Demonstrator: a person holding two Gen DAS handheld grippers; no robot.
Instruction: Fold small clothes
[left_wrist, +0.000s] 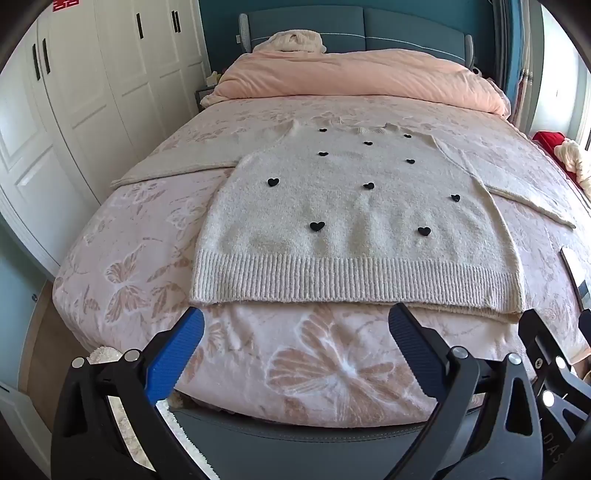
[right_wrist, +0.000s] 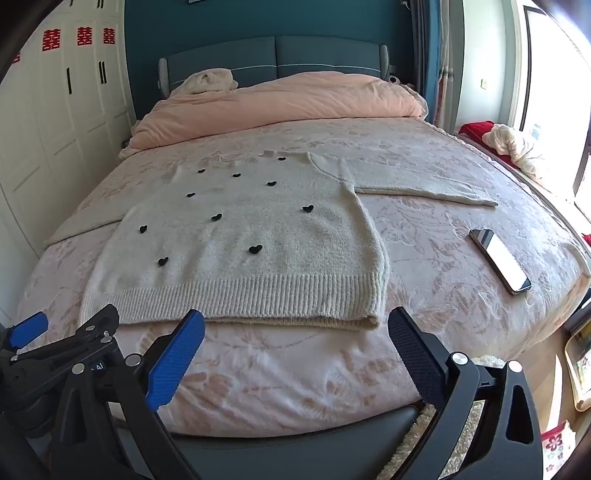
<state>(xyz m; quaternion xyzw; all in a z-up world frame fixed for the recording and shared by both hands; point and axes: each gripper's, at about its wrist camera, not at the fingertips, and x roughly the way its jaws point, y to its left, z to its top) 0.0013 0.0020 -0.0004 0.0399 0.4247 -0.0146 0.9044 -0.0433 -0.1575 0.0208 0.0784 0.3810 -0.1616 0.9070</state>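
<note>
While sweater (left_wrist: 354, 218) lies flat on bed (left_wrist: 295, 365), L gripper (left_wrist: 295, 332) & R gripper (right_wrist: 295, 332) hover near hem, fingers apart, empty

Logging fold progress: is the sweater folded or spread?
Spread: the sweater lies flat on the bed, both sleeves out sideways, hem unfolded.

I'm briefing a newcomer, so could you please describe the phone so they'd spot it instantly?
Start at the bed with its pink floral cover. Right of the cream sweater, below its outstretched sleeve, lies the phone. It is the only hard, glossy, dark-rimmed slab among soft fabrics.
</note>
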